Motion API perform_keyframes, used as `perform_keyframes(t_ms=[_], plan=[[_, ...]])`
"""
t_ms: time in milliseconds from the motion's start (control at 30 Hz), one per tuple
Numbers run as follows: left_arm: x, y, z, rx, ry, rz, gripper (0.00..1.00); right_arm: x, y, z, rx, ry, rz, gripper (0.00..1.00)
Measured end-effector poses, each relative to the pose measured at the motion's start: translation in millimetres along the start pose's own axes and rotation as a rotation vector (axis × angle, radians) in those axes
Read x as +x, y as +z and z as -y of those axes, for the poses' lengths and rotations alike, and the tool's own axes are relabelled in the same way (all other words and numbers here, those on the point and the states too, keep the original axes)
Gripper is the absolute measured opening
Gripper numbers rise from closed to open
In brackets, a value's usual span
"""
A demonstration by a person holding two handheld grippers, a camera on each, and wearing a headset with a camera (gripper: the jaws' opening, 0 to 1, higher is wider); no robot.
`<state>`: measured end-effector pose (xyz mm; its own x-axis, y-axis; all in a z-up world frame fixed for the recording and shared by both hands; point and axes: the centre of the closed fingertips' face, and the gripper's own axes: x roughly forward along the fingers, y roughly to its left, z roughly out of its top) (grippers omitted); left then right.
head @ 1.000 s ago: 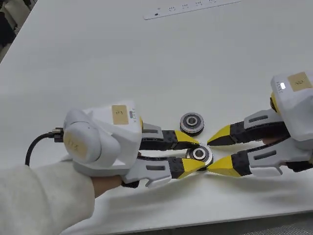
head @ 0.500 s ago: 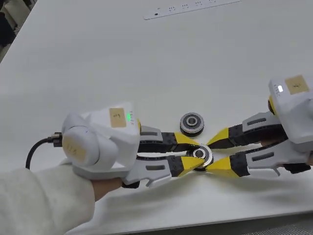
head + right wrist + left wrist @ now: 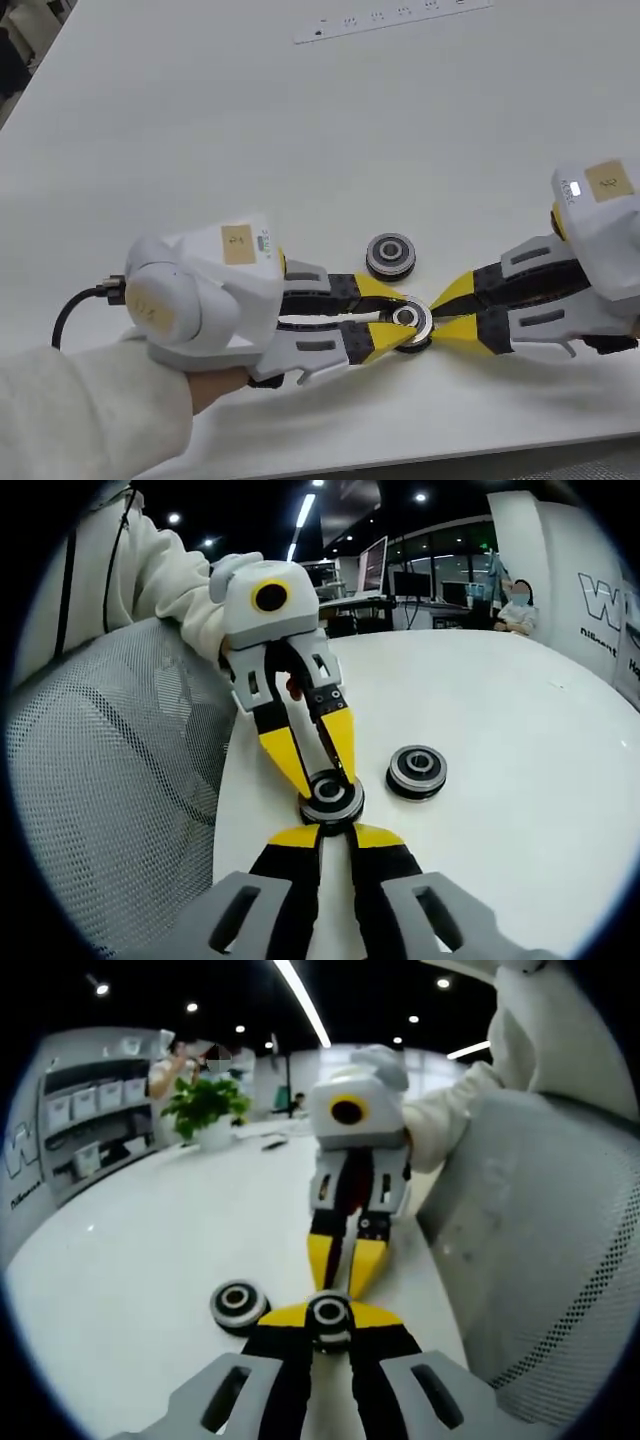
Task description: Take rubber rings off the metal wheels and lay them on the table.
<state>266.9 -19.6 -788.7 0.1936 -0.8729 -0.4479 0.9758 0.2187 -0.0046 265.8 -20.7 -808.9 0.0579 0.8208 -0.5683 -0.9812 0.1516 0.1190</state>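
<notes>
A metal wheel (image 3: 408,319) with a black rubber ring sits near the table's front edge. My left gripper (image 3: 404,318) is shut on it from the left, one yellow tip on each side. My right gripper (image 3: 433,323) comes in from the right and is shut on the ring at the wheel's right rim. In the left gripper view the wheel (image 3: 330,1314) rests between my left gripper's (image 3: 328,1316) tips, and the right gripper (image 3: 342,1282) touches its far side. In the right gripper view my right gripper (image 3: 336,830) pinches the near rim of the wheel (image 3: 331,796). A second wheel (image 3: 391,254) lies flat just behind.
A white power strip (image 3: 390,18) lies at the table's far edge. A black cable (image 3: 70,300) trails from the left gripper. The white table (image 3: 250,130) has wide open room behind the wheels. A mesh chair (image 3: 110,780) stands close to the front edge.
My right gripper's jaws have gone from open around the wheel's right side to shut on its rim. The left gripper has tightened on the wheel and stayed in place.
</notes>
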Motion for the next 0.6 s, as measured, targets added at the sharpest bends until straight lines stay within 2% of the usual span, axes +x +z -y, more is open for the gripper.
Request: perform_keyframes(t_ms=[333,500,600], plan=[[0.5,-0.9,-0.7,-0.002,0.001,0.014,0.14,0.3,-2.3,-0.6,0.048,-0.007,-0.020,0.04],[0.8,-1.2,-0.8,-0.003,0.000,0.015,0.14,0.3,-1.6,1.1,0.027,-0.032,-0.035,0.00],[0.6,-1.4,-0.9,0.002,-0.001,0.015,0.14,0.8,-1.1,1.5,-0.011,-0.057,-0.056,0.00]])
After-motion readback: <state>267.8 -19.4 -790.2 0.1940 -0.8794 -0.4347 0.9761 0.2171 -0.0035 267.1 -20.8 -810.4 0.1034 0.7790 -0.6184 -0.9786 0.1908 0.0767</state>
